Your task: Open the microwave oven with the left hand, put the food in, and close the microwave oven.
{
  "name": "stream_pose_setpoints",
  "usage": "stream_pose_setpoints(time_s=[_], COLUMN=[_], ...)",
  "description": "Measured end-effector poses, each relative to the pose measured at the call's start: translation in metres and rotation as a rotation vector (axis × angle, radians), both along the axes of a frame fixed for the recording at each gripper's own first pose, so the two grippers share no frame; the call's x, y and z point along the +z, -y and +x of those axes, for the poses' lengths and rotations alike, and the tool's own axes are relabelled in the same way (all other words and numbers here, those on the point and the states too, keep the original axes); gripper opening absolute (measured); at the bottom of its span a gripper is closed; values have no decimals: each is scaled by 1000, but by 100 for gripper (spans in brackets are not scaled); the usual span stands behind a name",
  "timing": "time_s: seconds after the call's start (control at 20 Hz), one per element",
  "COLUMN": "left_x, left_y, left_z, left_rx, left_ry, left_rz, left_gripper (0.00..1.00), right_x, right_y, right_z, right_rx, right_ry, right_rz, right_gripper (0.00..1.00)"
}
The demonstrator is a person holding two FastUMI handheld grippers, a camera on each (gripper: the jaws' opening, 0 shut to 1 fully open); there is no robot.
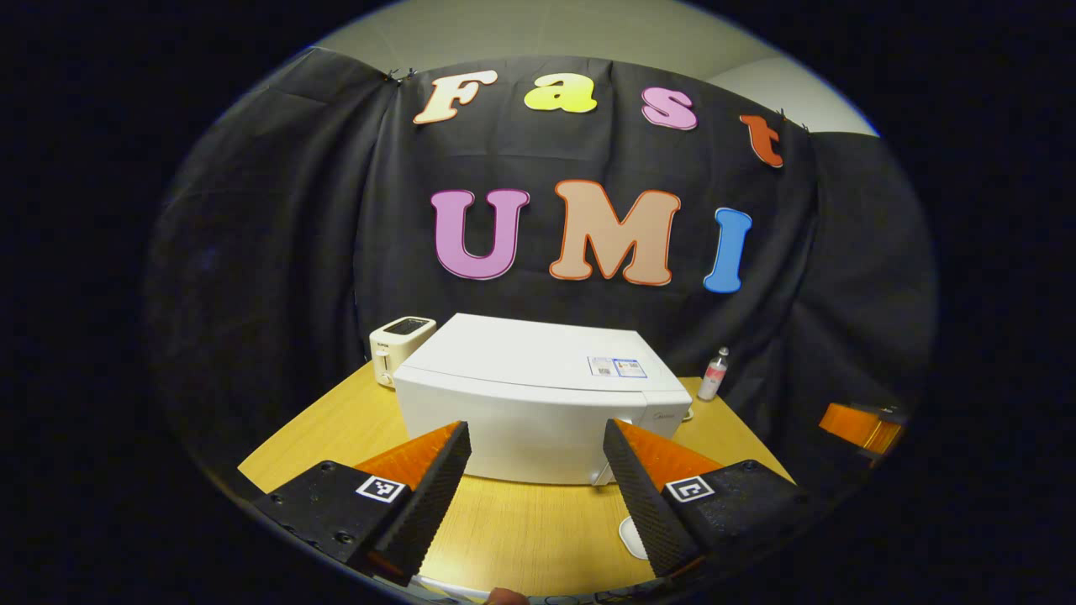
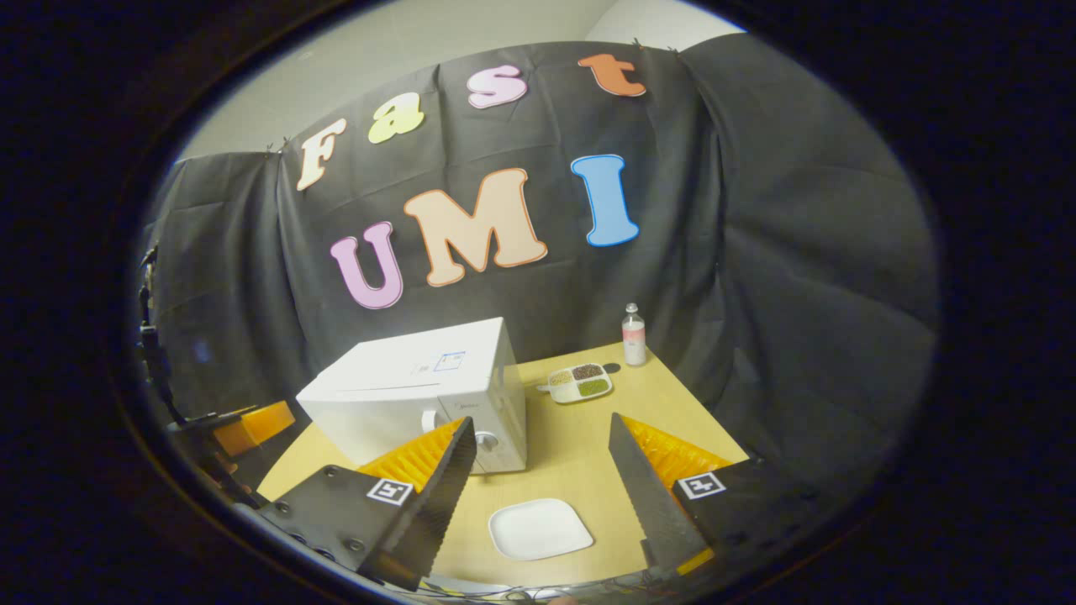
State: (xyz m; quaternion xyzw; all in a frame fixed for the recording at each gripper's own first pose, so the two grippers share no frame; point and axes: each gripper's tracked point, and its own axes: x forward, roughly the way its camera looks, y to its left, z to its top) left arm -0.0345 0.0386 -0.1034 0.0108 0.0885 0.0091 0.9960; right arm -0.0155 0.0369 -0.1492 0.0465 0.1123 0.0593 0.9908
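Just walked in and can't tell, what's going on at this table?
A person holds two tongs above a wooden table, both open and empty. The left tongs face the white microwave, whose door looks shut. The right tongs hover over a white plate. A divided food tray sits beside the microwave.

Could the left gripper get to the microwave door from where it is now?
Probably yes. In the left gripper view the left gripper is open and points straight at the closed microwave, with bare table between them. The handle's exact spot is hard to make out from here.
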Motion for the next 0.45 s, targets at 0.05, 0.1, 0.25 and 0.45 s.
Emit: stream_pose_setpoints(time_s=[0.05,0.1,0.25,0.45], left_x=[7,13,17,9], left_y=[1,2,6,19], left_z=[-1,-2,-6,-11], left_rx=[8,12,16,6], left_ry=[19,33,50,30], left_rz=[-3,3,53,75], left_gripper=[96,96,96,96], right_x=[4,8,18,22], right_y=[1,0,0,2], right_z=[1,2,3,3], right_rx=[4,14,38,66], right_ry=[9,18,43,53], right_rz=[-4,-4,-9,-9], right_gripper=[91,91,91,91])
